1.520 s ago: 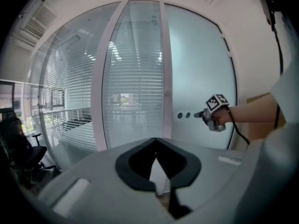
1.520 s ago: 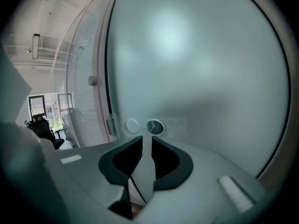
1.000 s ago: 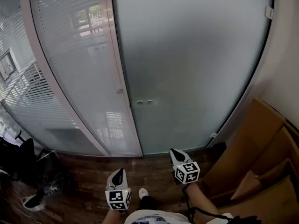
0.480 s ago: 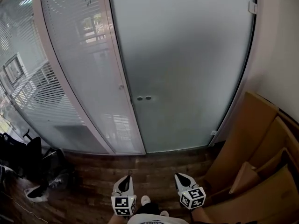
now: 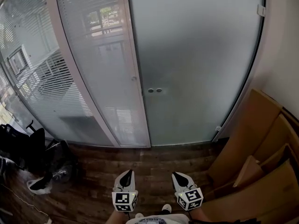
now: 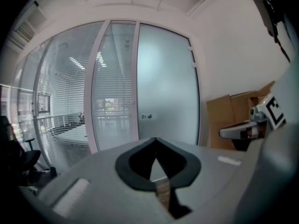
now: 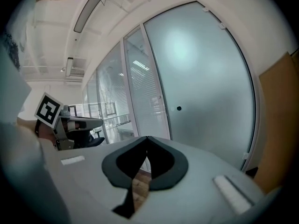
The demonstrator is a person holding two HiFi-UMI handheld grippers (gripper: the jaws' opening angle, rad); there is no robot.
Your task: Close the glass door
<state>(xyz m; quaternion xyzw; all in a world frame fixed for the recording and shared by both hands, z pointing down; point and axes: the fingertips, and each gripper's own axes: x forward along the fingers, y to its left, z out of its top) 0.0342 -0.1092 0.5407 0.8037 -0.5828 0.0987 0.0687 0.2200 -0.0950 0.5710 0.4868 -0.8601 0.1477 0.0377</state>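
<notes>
Door point(image 5: 196, 64): frosted glass, shut flush against the white frame point(image 5: 135, 78), twin round fittings point(image 5: 154, 90) at its left edge. Left claw point(image 5: 127, 173) and right claw point(image 5: 177, 175): both pressed together, empty, low over the wood floor point(image 5: 149, 160), well apart from the door. Step: closing appears complete, and the next move likely calls for nothing beyond checking the seam. The head view alone shows the door's foot and the cardboard point(image 5: 252, 143). The gripper views add the ceiling and the door's top.

The glass door point(image 5: 196, 55) looks frosted and matt, the floor point(image 5: 103, 164) is dark, grainy wood planking, and the boxes point(image 5: 252, 134) are plain brown matt cardboard
</notes>
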